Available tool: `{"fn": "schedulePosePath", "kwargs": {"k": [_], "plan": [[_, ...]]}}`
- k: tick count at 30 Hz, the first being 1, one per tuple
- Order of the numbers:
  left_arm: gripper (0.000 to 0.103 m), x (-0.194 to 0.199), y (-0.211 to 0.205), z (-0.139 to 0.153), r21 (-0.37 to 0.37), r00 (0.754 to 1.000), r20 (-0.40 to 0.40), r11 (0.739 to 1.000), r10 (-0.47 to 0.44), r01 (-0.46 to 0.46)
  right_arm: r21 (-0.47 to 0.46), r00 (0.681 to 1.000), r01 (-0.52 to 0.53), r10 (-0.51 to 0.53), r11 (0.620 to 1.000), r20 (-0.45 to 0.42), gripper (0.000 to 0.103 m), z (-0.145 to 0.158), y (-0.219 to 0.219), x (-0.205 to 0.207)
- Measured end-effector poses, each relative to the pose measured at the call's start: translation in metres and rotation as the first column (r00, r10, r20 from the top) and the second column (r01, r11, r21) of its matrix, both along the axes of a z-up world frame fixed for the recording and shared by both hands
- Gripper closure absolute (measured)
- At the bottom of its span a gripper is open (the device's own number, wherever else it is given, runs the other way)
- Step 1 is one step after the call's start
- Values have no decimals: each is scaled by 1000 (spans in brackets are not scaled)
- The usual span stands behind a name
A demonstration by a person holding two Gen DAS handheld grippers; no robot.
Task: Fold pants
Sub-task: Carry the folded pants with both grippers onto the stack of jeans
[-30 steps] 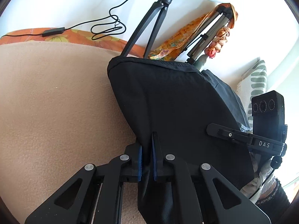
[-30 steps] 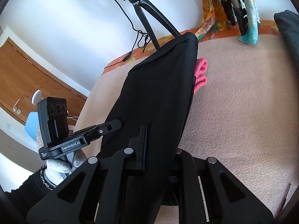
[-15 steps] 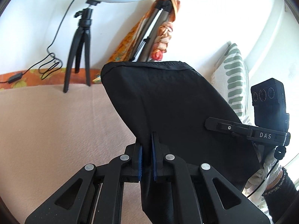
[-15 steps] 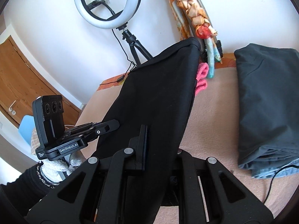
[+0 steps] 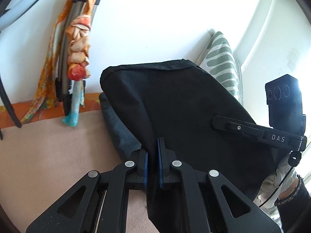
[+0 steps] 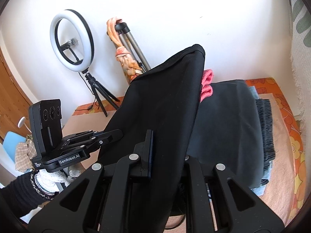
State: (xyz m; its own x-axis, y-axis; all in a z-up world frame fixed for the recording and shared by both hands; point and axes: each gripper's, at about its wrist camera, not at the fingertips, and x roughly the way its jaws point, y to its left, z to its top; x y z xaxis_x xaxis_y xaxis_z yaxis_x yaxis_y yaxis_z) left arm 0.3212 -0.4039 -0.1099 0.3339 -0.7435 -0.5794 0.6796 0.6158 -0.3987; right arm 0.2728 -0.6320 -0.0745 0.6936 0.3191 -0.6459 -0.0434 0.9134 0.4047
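Folded black pants (image 5: 180,104) hang in the air between both grippers, stretched flat, above the beige blanket (image 5: 48,155). My left gripper (image 5: 153,167) is shut on one edge of the cloth, its blue pads pinching it. My right gripper (image 6: 165,155) is shut on the opposite edge of the same black pants (image 6: 161,104), and the cloth drapes over and hides its right finger. Each wrist view shows the other gripper gripping the far side: the right gripper (image 5: 215,120) and the left gripper (image 6: 120,134).
A stack of folded dark garments (image 6: 233,128) lies on the blanket under the pants, with a pink cloth (image 6: 207,85) behind it. A ring light on a tripod (image 6: 72,40), a folded tripod with scarves (image 5: 77,44) and a striped pillow (image 5: 221,58) stand along the wall.
Both grippers carried the hanging black pants sideways and upward across the blanket. The ring light slid off to the left, and the stack of folded dark garments came under the pants.
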Motion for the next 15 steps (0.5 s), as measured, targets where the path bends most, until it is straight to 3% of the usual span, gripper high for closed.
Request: {"fn": "schedulePosePath", "kwargs": {"k": [10,15], "plan": [[97,28,-73,-20,40,1000,-3,999,2,-2,-24,998,57,-57,998,9,92,-26,-66,20],[97,35,-92,-41,103,1000,-9,995,12,-11,-36,998,56,-57,998,-35,92,-50,-79,36]]}}
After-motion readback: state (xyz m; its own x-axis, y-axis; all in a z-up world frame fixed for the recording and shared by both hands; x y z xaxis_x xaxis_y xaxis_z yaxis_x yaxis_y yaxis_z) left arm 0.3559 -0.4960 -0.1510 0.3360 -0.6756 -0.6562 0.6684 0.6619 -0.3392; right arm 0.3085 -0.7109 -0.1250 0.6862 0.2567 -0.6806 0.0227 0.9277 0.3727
